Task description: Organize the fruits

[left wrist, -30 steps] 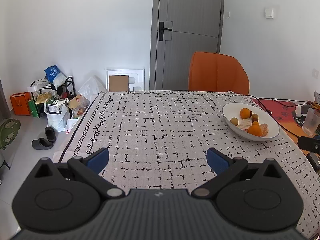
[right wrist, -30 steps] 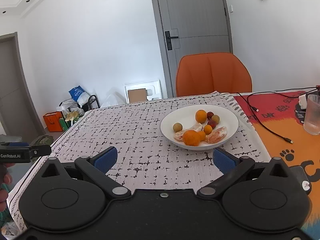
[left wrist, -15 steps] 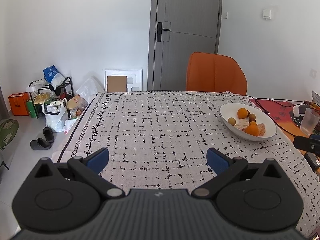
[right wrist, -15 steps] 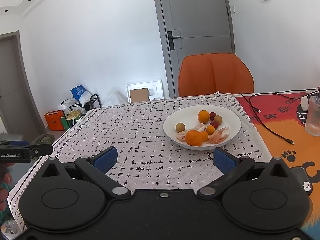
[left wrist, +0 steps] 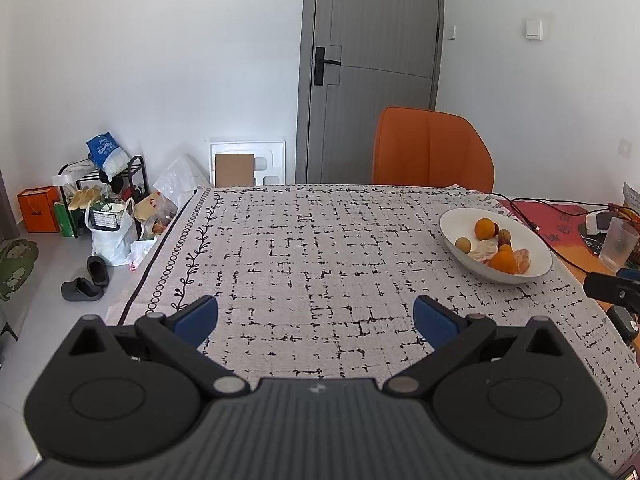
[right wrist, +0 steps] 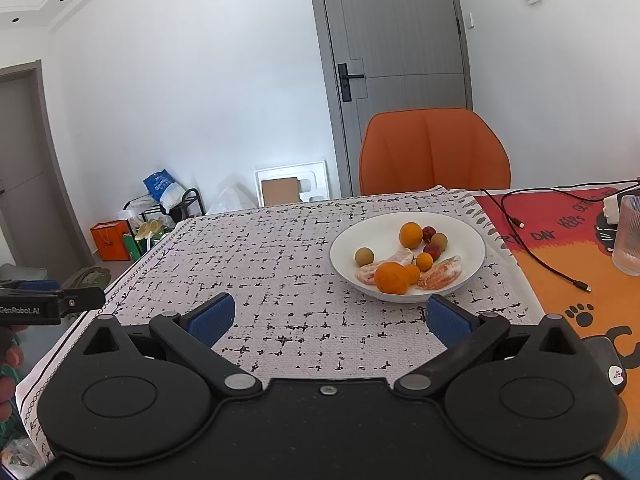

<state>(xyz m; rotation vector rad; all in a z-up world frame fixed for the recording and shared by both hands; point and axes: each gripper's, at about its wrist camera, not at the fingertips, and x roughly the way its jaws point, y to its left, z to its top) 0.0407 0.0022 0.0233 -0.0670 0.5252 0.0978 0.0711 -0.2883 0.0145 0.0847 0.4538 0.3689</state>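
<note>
Both tools wide open, empty: left tool [left wrist: 316, 320], right tool [right wrist: 330, 318], over the near edge of the surface [left wrist: 312, 248]. One white bowl [right wrist: 464, 236] near the surface's right edge. In it: two oranges [right wrist: 392, 278], two small kumquats [right wrist: 424, 261], two brownish round fruits [right wrist: 364, 257], two red ones [right wrist: 429, 233], two peeled segments [right wrist: 442, 272]. One glass [right wrist: 630, 240] and one cable [right wrist: 536, 258] on the orange mat [right wrist: 568, 280]. One orange chair [right wrist: 434, 152] at the far edge, grey door [right wrist: 396, 60] behind.

Two low tabletop views, shared fruit bowl [left wrist: 460, 236] [right wrist: 472, 240]
</note>
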